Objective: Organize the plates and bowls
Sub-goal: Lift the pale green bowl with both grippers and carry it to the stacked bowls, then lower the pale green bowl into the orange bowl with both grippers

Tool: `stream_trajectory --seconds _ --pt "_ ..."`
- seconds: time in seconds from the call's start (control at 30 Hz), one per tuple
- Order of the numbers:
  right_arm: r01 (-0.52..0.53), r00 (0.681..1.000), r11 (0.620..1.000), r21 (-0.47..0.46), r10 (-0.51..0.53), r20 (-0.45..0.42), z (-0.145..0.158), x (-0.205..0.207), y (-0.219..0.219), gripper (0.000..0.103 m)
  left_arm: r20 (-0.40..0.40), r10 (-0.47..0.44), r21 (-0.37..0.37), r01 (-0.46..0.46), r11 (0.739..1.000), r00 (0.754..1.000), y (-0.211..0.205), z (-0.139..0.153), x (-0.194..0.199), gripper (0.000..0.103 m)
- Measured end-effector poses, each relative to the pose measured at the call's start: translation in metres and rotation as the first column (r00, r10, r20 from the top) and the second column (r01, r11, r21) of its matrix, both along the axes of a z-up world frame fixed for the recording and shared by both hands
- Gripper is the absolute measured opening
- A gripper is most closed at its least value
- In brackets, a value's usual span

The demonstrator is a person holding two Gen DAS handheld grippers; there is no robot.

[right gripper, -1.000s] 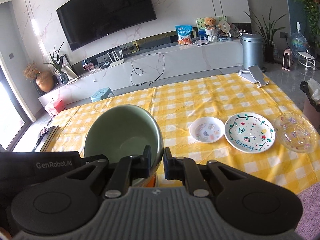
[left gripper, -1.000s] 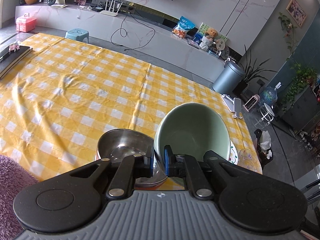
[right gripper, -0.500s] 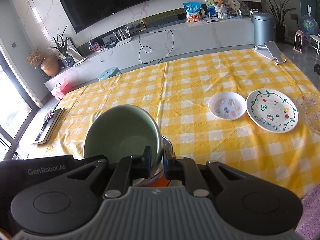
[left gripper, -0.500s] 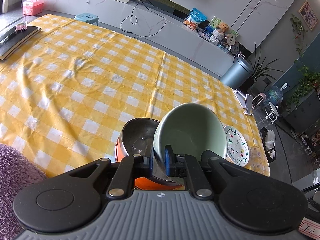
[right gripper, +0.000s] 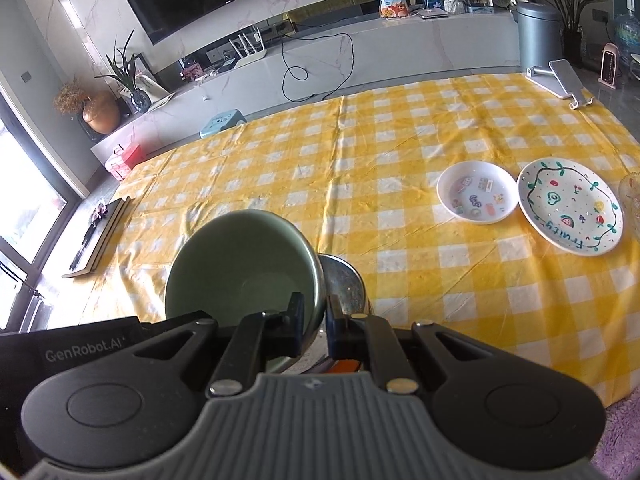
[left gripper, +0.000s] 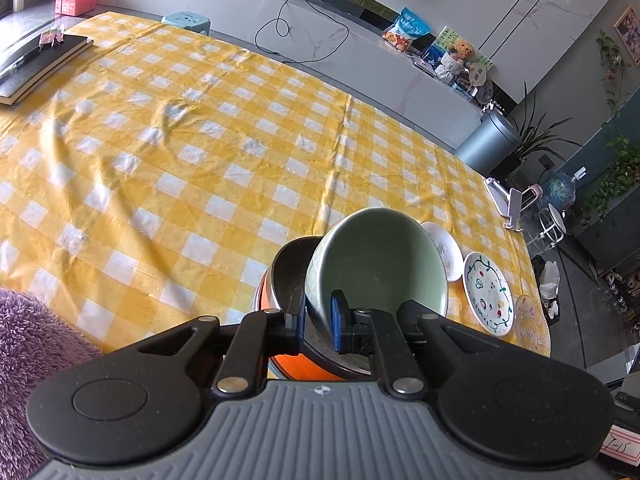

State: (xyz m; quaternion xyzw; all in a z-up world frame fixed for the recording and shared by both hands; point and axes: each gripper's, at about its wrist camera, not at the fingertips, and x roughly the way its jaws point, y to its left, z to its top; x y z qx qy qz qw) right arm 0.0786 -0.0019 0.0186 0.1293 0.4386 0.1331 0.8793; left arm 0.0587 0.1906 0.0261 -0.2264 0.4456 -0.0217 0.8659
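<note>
A pale green bowl (left gripper: 376, 264) is tilted, its lower edge inside a steel bowl with an orange outside (left gripper: 286, 276) near the table's front edge. My left gripper (left gripper: 318, 320) is shut on the green bowl's rim, one pad inside and one outside. From the other side, my right gripper (right gripper: 316, 320) is shut on the same green bowl (right gripper: 240, 264), with the steel bowl (right gripper: 344, 284) just behind it. To the right lie a small white plate (right gripper: 476, 192), a painted fruit plate (right gripper: 570, 212) and a clear glass plate (right gripper: 632, 196).
A yellow checked cloth (left gripper: 200, 140) covers the table. A dark book (left gripper: 36, 60) lies at its far left corner and a phone stand (right gripper: 560, 80) at the far right. A purple rug (left gripper: 24, 340) shows below the front edge.
Both grippers have sunk with the green bowl, bringing it down into the steel bowl. More of the orange outside and the plates at right now show.
</note>
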Motion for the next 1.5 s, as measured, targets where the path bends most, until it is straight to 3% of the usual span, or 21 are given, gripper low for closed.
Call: stream_trajectory --seconds 0.57,1.03,1.17,1.27,1.37,1.5 --pt "-0.006 0.998 0.998 -0.06 0.003 -0.055 -0.007 0.015 0.009 0.01 -0.05 -0.013 -0.03 0.012 0.999 0.999 0.006 -0.007 0.015 0.016" --pt "-0.004 1.0 0.999 -0.048 0.003 -0.024 -0.002 0.014 0.003 0.024 0.039 0.032 -0.058 -0.03 0.998 0.999 0.019 0.009 0.01 0.051" --pt "0.001 0.999 1.0 -0.021 -0.001 0.032 0.011 0.007 -0.004 0.035 0.032 0.043 -0.072 -0.041 0.997 0.999 0.024 0.005 0.009 0.051" --pt "0.033 0.997 0.999 -0.029 -0.031 0.064 0.017 0.005 -0.014 0.036 0.019 0.046 -0.072 -0.044 0.996 0.999 0.026 0.001 0.008 0.051" --pt "0.062 0.997 0.998 -0.01 -0.061 0.039 0.014 0.008 -0.026 0.036 0.011 0.043 -0.079 -0.042 0.996 0.999 0.026 -0.001 0.008 0.045" --pt "0.088 0.995 0.995 0.04 -0.086 -0.043 0.0 0.013 -0.036 0.028 -0.003 0.033 -0.063 -0.033 0.997 0.999 0.024 -0.004 0.009 0.038"
